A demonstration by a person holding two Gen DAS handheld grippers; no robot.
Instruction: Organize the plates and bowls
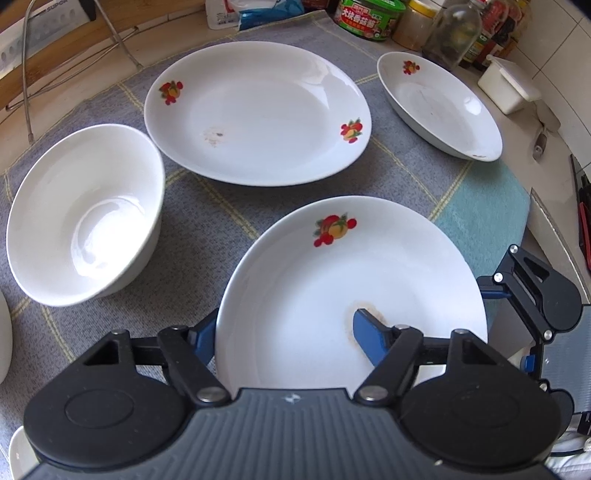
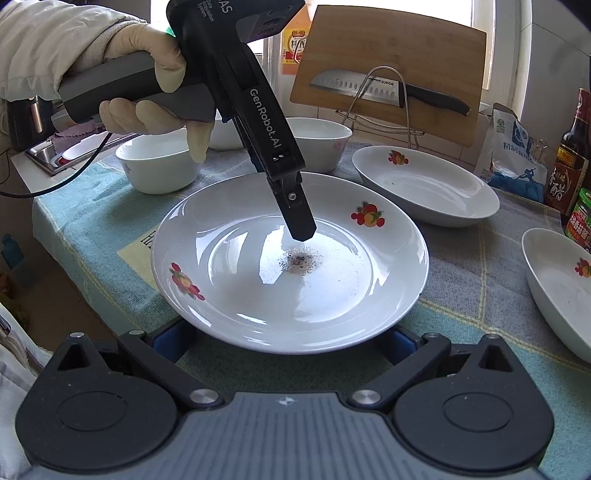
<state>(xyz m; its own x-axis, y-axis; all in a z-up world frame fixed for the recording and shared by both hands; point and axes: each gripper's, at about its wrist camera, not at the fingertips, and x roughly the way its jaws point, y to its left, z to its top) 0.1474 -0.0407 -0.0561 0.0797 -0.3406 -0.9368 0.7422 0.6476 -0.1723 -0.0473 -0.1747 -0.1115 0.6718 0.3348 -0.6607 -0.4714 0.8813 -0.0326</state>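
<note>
A white plate [image 1: 332, 280] with a fruit print and a brown stain lies on the checked cloth [image 1: 207, 221]. My left gripper [image 1: 284, 328] is shut on it, one blue finger outside the left rim and the other pressing the stain inside. From the right wrist view, this plate [image 2: 221, 258] has that black finger [image 2: 301, 221] planted at its middle, held by a gloved hand [image 2: 147, 74]. My right gripper [image 2: 286, 341] stands open at the plate's near rim, its fingers wide apart. A white bowl [image 1: 85, 218], a large plate [image 1: 255, 114] and a deep plate [image 1: 439, 107] lie beyond.
Two more bowls [image 2: 159, 166] [image 2: 321, 144] and two deep plates [image 2: 424, 184] [image 2: 561, 288] ring the held plate. A cutting board with a knife [image 2: 391, 74] leans on a wire rack at the back. Sauce bottles, jars [image 1: 369, 18] and a bag [image 2: 517, 147] line the wall.
</note>
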